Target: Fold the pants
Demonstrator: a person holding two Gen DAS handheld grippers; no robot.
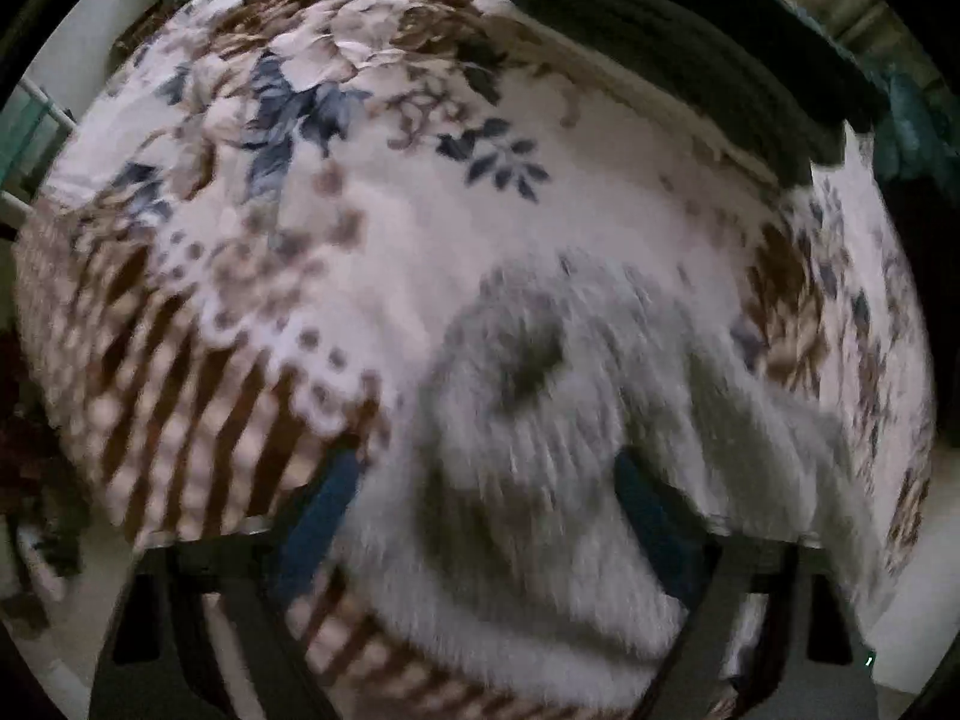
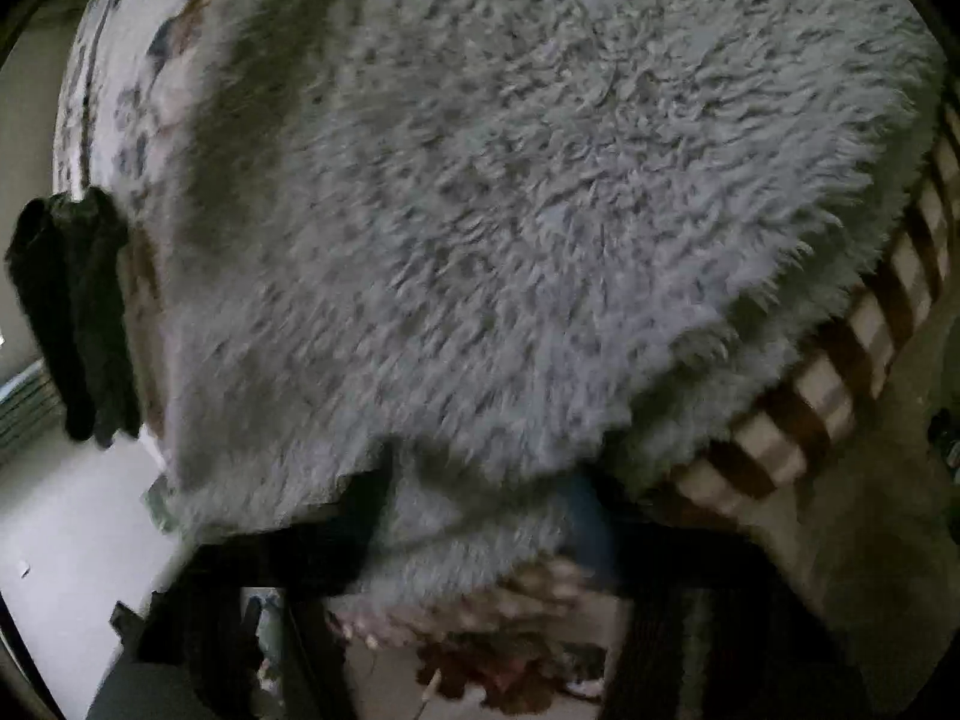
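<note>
The fluffy grey pants (image 1: 558, 432) lie on a bed under a floral bedspread (image 1: 372, 192), filling the lower centre of the left wrist view and nearly all of the right wrist view. The left claw (image 1: 486, 510) straddles the fleece, its blue-padded fingers (image 1: 318, 516) either side of a bunched fold — whether they press on it is too blurred to tell. The right claw (image 2: 480, 516) is clenched on the pants' lower edge. A dark garment (image 1: 690, 42) lies at upper right of the left view.
</note>
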